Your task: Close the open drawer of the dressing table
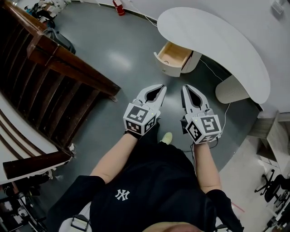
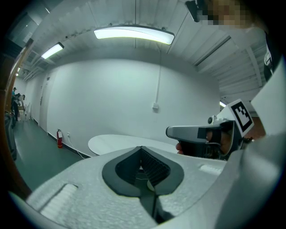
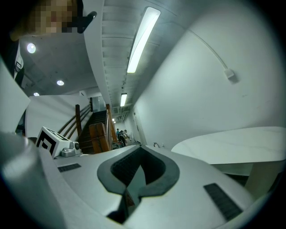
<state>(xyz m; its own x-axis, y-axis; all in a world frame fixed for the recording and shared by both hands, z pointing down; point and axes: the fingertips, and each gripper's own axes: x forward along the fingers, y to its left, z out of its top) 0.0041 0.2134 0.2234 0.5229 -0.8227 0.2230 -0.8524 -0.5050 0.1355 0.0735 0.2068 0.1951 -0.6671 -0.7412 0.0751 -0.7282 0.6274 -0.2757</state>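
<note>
The white dressing table (image 1: 226, 41) with a curved top stands at the upper right of the head view. Its wooden-lined drawer (image 1: 174, 55) is pulled out toward the grey floor, and its inside looks bare. My left gripper (image 1: 161, 87) and right gripper (image 1: 186, 87) are held side by side over the floor, well short of the drawer. Both are shut with nothing in them. In the left gripper view the left gripper (image 2: 142, 149) points at the table top (image 2: 120, 142), with the right gripper's body (image 2: 201, 133) alongside. The right gripper (image 3: 140, 147) also faces the table top (image 3: 237, 145).
A dark wooden stair railing (image 1: 59, 77) runs along the left. A red fire extinguisher (image 1: 118, 7) stands by the far wall. A white cable (image 1: 213, 72) trails on the floor near the table's rounded pedestal (image 1: 231, 89). An office chair (image 1: 274, 183) is at the lower right.
</note>
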